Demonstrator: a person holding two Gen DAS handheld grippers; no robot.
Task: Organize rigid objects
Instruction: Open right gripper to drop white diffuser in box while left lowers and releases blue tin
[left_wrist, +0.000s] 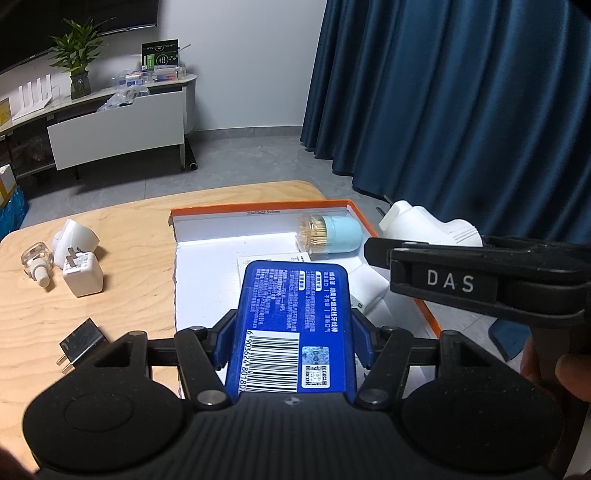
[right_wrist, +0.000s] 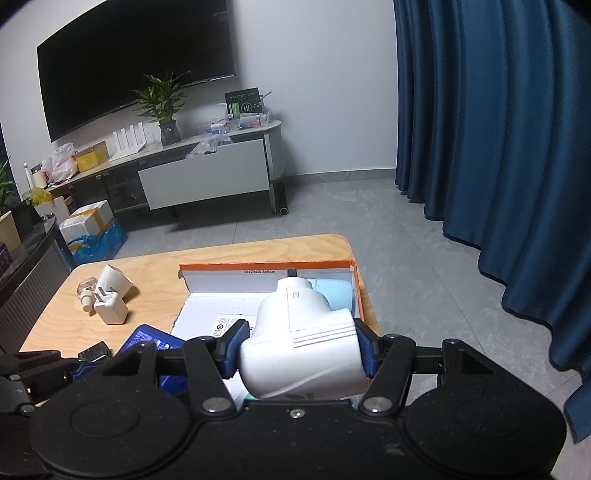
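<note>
A dark television (right_wrist: 136, 62) hangs above a potted plant (right_wrist: 164, 107), beside blue curtains (right_wrist: 491, 122).

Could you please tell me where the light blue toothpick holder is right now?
In the left wrist view, the toothpick holder lies on its side in the far right corner of the orange-rimmed box, beyond the white cartons.

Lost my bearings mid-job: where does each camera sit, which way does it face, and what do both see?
Left wrist: on the left gripper, looking down over the blue box it grips toward the tray; the right gripper and fingers show at right.
Right wrist: on the right gripper, looking over the white plug-in it grips toward the tray; the left gripper shows at lower left.
Shared: tray, white charger, table, curtain.
</note>
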